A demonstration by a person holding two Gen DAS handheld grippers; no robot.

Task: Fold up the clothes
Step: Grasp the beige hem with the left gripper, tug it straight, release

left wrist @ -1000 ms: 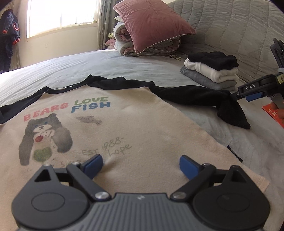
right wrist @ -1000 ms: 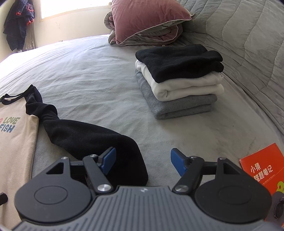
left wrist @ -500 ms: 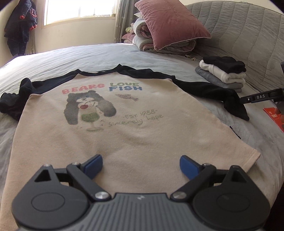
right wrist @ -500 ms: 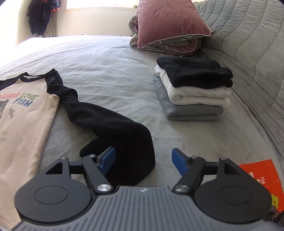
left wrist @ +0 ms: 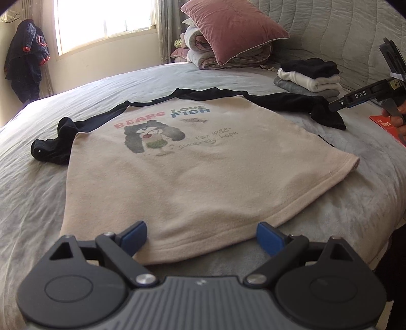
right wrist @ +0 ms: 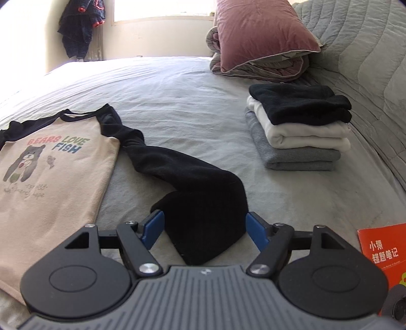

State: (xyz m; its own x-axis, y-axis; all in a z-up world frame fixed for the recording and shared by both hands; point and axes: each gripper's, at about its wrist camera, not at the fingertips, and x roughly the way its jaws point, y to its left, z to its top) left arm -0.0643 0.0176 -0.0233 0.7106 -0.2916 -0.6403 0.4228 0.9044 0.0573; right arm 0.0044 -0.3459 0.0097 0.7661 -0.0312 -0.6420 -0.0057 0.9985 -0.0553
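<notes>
- Here, a cream long-sleeved sweatshirt with black sleeves and a bear print reading "BEARS LOVE FISH" (left wrist: 192,162) lies spread flat, print up, on a grey bed (left wrist: 33,193).
- The left tongs (left wrist: 201,237) hover over the near hem of the sweatshirt with their blue pads wide apart, holding nothing; the hem runs between the two pads.
- The right tongs (right wrist: 205,229) are also spread wide and empty, with the cuff end of the sweatshirt's black right sleeve (right wrist: 203,193) lying between the blue pads.
- That sleeve stretches out sideways from the shoulder, twisted near the body and bent back on itself at the cuff.
- The black left sleeve (left wrist: 54,144) lies bunched just beside the body of the garment on the other side.
- In the left wrist view the right tongs show at the right edge, their tip at the sleeve's end.
- A stack of three folded garments, black on white on grey (right wrist: 299,129), sits well apart from the sweatshirt, near the quilted grey headboard (right wrist: 368,50).
- A dusty-pink pillow (right wrist: 261,33) rests on a rolled grey quilt (right wrist: 276,67) beyond the stack.
- An orange-red booklet with Chinese characters (right wrist: 383,253) lies on the bed just beside the right tongs.
- A dark jacket (left wrist: 25,58) hangs next to the bright window (left wrist: 104,22).
</notes>
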